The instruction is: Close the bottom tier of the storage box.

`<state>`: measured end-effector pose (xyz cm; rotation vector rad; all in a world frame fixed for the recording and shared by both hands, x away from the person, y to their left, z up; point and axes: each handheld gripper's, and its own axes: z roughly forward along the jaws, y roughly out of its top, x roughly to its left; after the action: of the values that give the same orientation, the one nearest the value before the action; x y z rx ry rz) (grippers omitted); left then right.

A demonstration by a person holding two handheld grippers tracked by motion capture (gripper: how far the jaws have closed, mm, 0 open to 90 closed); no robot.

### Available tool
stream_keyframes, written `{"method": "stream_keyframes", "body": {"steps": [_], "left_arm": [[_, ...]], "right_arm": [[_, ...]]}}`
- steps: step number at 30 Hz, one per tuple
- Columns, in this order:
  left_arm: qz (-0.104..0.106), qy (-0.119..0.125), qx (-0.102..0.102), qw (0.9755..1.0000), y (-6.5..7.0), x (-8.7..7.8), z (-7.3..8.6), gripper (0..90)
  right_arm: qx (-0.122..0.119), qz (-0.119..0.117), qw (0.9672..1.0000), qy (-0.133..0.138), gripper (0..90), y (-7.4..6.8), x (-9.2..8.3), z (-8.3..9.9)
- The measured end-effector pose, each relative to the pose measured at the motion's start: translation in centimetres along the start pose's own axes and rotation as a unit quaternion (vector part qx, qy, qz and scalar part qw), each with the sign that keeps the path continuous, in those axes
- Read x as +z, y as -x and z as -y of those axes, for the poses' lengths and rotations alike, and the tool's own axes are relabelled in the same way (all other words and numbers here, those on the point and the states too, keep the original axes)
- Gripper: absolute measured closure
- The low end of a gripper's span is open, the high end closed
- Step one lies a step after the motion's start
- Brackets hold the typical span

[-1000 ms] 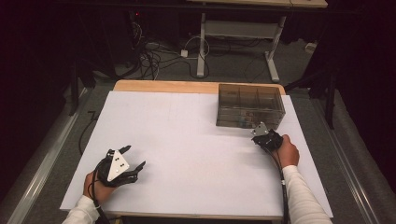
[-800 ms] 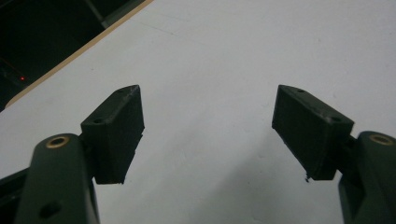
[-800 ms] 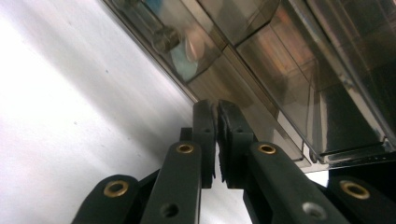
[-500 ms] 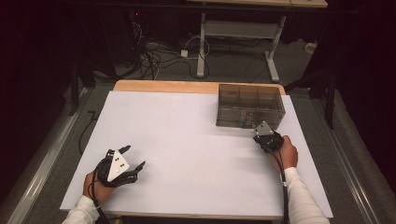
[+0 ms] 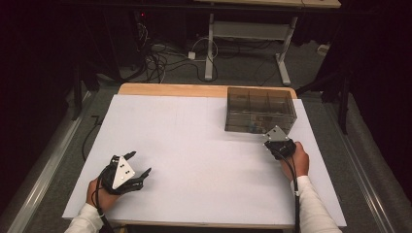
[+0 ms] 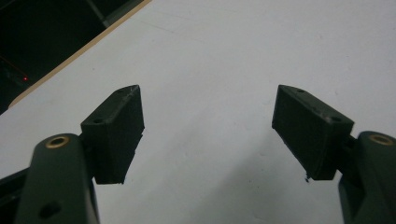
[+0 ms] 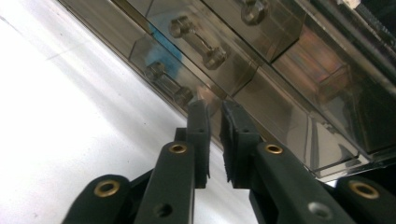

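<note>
Two grippers, little done yet: the right gripper (image 7: 215,109), jaws just parting with nothing between, sits at the box (image 5: 260,110) at the table's far right, while the left gripper (image 6: 205,126) waits agape.

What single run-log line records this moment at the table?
left gripper: open, over table | right gripper: opening narrowly, nothing between, at clear box front wall | box: bolts inside

Left gripper (image 6: 208,133) jaws wide apart, nothing between, over white table (image 6: 233,46).
</note>
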<state>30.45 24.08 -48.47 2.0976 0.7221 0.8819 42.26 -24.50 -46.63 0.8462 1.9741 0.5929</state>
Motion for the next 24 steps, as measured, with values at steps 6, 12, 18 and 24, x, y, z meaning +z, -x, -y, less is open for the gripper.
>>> {"method": "stream_keyframes", "body": {"steps": [6, 12, 18, 24], "left_arm": [[0.0, -0.001, 0.001, 1.0, 0.0, 0.0, 0.0, 24.3], [0.0, -0.002, 0.002, 1.0, 0.0, 0.0, 0.0, 24.3], [0.0, -0.002, 0.003, 1.0, 0.0, 0.0, 0.0, 24.3], [0.001, -0.002, 0.003, 1.0, 0.0, 0.0, 0.0, 24.3]], "right_arm": [[0.019, -0.009, 0.9997, 0.011, 78.8, 0.2, -0.3, 0.0], [0.035, -0.014, 0.9989, 0.028, 76.3, 0.6, -1.1, -0.3], [0.047, -0.014, 0.9979, 0.041, 70.4, 0.8, -1.6, -0.4], [0.057, -0.003, 0.9973, 0.046, 59.7, 0.8, -1.8, -0.5]]}}
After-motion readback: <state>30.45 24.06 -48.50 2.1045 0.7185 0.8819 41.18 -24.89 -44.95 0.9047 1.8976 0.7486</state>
